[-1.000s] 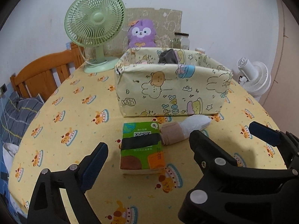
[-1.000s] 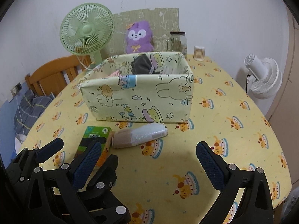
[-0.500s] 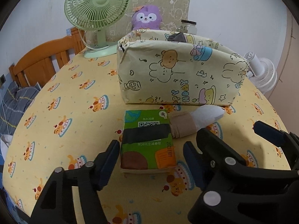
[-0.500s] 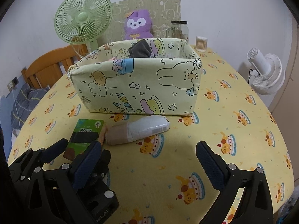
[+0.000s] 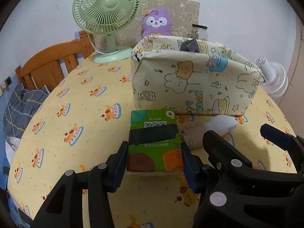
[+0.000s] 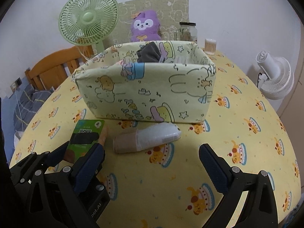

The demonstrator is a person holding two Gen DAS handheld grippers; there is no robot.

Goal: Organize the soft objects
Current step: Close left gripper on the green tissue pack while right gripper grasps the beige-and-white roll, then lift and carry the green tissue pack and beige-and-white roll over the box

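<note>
A green tissue pack [image 5: 154, 140] lies on the yellow tablecloth in front of a cartoon-print fabric storage box [image 5: 193, 83]. My left gripper [image 5: 153, 163] has closed its two pads against the pack's sides; the pack also shows in the right wrist view [image 6: 85, 138]. A rolled beige-and-white sock [image 6: 147, 139] lies right of the pack, before the box [image 6: 148, 95]. My right gripper [image 6: 152, 167] is open and empty, just in front of the sock. A grey cloth [image 6: 150, 54] sits inside the box.
A green desk fan [image 5: 106, 22], a purple plush [image 5: 157, 21] and a glass jar [image 5: 199, 31] stand behind the box. A cotton-swab cup [image 6: 210, 46] is at the back right. A white fan [image 6: 274, 76] and a wooden bed frame [image 5: 51, 66] flank the table.
My left gripper moved forward and down over the tissue pack and its fingers closed from wide open onto the pack's sides. The right gripper moved slightly closer to the sock, still open.
</note>
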